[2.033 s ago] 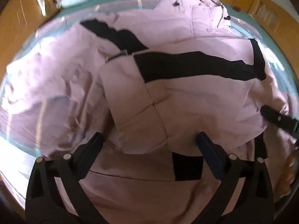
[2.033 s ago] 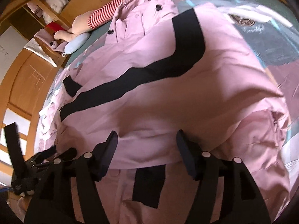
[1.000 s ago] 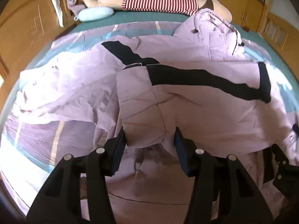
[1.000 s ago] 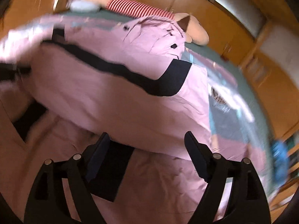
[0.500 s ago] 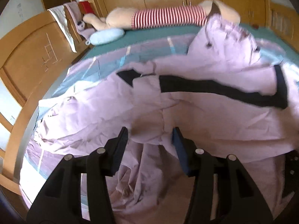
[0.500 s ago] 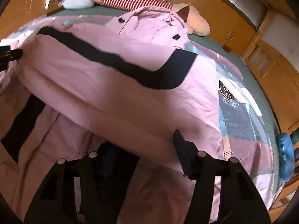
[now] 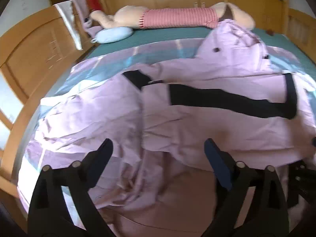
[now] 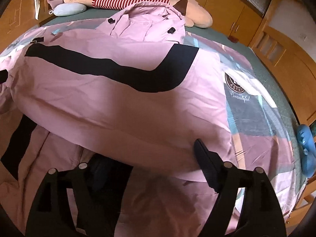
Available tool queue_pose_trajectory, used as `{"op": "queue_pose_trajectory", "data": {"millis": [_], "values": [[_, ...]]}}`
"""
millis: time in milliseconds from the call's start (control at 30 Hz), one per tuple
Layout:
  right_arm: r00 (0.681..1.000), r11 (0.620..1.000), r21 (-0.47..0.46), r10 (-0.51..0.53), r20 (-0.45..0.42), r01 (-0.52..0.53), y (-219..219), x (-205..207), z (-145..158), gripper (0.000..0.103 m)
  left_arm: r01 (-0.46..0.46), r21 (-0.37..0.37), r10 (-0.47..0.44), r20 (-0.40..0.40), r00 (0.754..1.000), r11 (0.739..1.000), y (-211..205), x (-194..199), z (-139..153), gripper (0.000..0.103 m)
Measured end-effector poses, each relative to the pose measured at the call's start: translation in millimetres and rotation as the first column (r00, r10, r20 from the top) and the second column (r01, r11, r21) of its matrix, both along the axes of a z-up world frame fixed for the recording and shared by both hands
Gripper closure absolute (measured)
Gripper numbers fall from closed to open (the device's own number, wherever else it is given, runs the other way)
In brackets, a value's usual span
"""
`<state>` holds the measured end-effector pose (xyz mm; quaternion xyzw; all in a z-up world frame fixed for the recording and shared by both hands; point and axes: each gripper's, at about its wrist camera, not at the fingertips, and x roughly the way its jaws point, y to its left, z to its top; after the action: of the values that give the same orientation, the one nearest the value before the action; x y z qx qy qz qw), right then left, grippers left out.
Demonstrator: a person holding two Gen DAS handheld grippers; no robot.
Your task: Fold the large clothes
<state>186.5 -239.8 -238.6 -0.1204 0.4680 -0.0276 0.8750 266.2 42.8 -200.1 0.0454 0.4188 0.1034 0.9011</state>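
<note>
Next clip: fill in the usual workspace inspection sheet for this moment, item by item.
Surface: bed with a teal sheet, under a patchwork quilt.
Job's things: pink jacket with a black stripe lies spread on the quilt, its upper part folded down over the lower part.
Clutter: striped plush toy, light blue cushion, blue toy at the quilt's edge.
Grippers: left gripper open, its jaws have just been opening, nothing gripped; right gripper open at the fold edge, jaws have just been opening.
Cables: nothing seen.
Surroundings: wooden cabinets around the bed.
</note>
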Motion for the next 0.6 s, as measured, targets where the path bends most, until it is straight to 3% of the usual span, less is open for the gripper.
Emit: {"op": "queue_pose_trajectory", "data": {"millis": [133,233,300,467,533,600], "values": [[1.000,1.000,-0.007,0.022,-0.008,-0.023,6.7,-2.2,-3.4,0.023,0.067,0.034,-0.065,-0.055,0.996,0.997,-17.4,5.8,-16.7,0.005],[0.999,0.999,-0.033,0.035,-0.020,-0.035,12.0,-1.9,-8.4,0.023,0.059,0.012,-0.056,-0.183,0.982,0.998,-15.8,19.6,-50.1,0.005],[0.999,0.998,-0.041,0.037,-0.024,-0.038,13.1,-1.4,-9.8,0.023,0.031,-0.032,-0.037,-0.221,0.975,0.999,-7.8,24.2,-63.9,0.005],[0.988,0.997,0.077,0.003,0.157,-0.015,-1.2,-11.9,25.0,0.023,0.029,-0.030,-0.035,-0.198,0.980,0.999,-7.2,22.4,-60.3,0.004],[0.985,0.993,0.117,-0.032,0.171,0.012,-10.7,-10.4,27.3,0.023,0.030,-0.031,-0.036,-0.205,0.978,0.999,-6.9,23.0,-62.8,0.004],[0.989,0.984,0.174,-0.066,0.130,0.043,-21.0,-3.8,21.8,0.023,0.028,-0.013,-0.030,-0.212,0.977,1.000,-7.1,23.6,-66.8,0.004]]}}
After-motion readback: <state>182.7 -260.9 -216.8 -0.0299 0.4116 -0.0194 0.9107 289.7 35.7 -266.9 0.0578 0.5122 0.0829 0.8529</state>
